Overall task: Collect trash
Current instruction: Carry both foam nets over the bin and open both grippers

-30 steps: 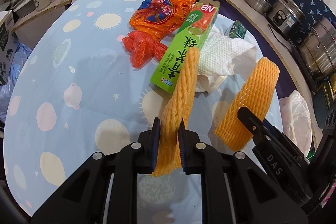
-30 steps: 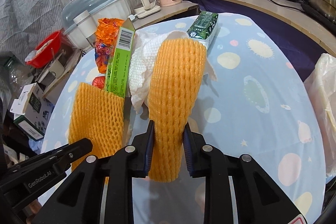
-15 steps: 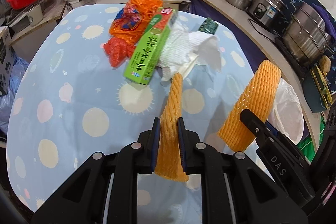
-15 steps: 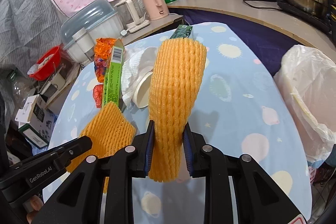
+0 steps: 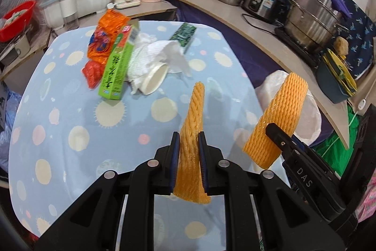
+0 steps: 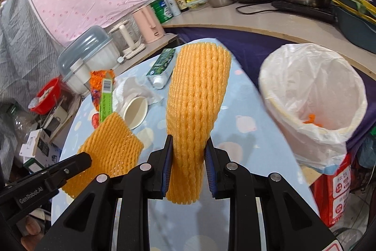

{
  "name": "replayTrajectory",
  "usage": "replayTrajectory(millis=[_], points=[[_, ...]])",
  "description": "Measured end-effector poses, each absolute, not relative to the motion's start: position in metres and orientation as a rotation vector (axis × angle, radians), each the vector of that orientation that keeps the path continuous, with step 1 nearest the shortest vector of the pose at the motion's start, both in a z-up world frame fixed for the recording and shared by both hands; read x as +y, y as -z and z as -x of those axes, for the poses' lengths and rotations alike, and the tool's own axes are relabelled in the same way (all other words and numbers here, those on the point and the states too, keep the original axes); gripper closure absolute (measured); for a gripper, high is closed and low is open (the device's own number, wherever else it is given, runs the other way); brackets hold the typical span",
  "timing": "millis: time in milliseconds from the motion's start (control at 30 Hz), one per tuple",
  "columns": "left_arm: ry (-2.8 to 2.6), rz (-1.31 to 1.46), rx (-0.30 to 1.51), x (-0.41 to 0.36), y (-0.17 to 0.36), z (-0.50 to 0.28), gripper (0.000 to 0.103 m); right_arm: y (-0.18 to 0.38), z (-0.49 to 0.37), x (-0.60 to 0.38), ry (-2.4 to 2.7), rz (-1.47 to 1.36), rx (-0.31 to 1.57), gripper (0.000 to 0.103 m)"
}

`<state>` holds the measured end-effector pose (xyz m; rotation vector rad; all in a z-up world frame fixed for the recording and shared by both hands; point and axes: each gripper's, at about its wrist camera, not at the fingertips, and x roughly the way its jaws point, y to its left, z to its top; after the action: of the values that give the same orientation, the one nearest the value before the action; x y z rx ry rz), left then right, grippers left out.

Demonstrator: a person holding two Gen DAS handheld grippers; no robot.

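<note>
My left gripper is shut on an orange foam net sleeve, held upright above the blue dotted tablecloth. My right gripper is shut on a second, wider foam net sleeve. That sleeve also shows in the left wrist view as the right-hand foam net. Just right of it stands a bin lined with a white bag, with an orange scrap inside. In the right wrist view, the left gripper's sleeve hangs at the lower left.
A pile stays at the table's far side: a green box, an orange wrapper, a red bag, crumpled paper towel, a paper cup, a green tube. A counter with steel pots curves round the right.
Both grippers have drawn back from the pile and swung right with their foam sleeves, rising a little. The lined bin has come fully into the right wrist view.
</note>
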<state>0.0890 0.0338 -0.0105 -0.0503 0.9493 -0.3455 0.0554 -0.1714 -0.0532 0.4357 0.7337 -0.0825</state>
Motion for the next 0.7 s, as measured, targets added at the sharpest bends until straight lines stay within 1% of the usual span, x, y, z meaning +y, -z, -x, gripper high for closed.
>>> replayTrajectory(millis=[367,700], points=[[0.474,0.023,0.913,-0.030,-0.020,-0.086,0.089,0.050,-0.021,-0.250,0.236,-0.511,0.667,0.079],[0.580,-0.017,0.849,-0.106,-0.045,-0.094,0.089,0.057,-0.021,-0.316,0.358,-0.551,0.655,0.079]])
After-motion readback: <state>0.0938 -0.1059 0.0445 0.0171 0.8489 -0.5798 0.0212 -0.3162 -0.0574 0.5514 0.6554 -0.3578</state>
